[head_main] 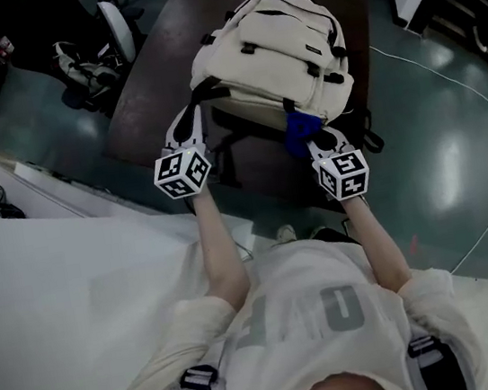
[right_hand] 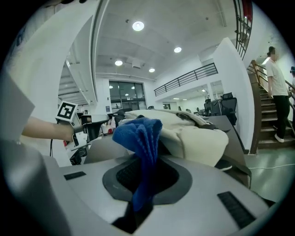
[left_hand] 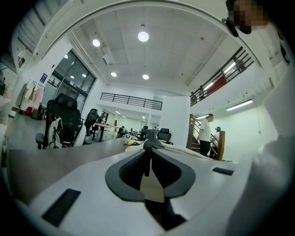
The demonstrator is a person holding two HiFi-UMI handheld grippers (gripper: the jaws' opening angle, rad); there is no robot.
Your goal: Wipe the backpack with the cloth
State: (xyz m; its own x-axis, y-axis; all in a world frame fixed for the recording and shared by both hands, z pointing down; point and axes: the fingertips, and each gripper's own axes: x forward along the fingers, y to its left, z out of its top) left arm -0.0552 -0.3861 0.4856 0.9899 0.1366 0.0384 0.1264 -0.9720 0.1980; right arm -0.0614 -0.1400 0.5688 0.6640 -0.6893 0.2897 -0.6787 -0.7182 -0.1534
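– Cloth (head_main: 301, 129) first: who has it?
– The right claw (head_main: 313, 140). Its jaws are narrow, clamped on a fold, and the rest bunches up above them. It sits at the backpack's (head_main: 272, 49) 5 o'clock corner. I can't tell whether it is touching or just beside.
– And the bag?
– Lying flat on the desk (head_main: 160, 57), at 12 o'clock from the person.
– What about the left claw (head_main: 194, 115)?
– It is at the bag's 8 o'clock, with its jaws almost together on a thin black strap (left_hand: 145, 161). That looks like an anchor to me.
– So how should the wipe go?
– Press the bunched part down, not the jaw tips, and stroke from 5 o'clock toward 12. The strap hand should pull gently toward 6 so the fabric stays taut.
– What are the risks?
– The bag looks soft and could ripple or slide. The hold on the cloth is a small one, so a hard drag over zips or buckles might tug it loose. Short, overlapping passes seem safer.
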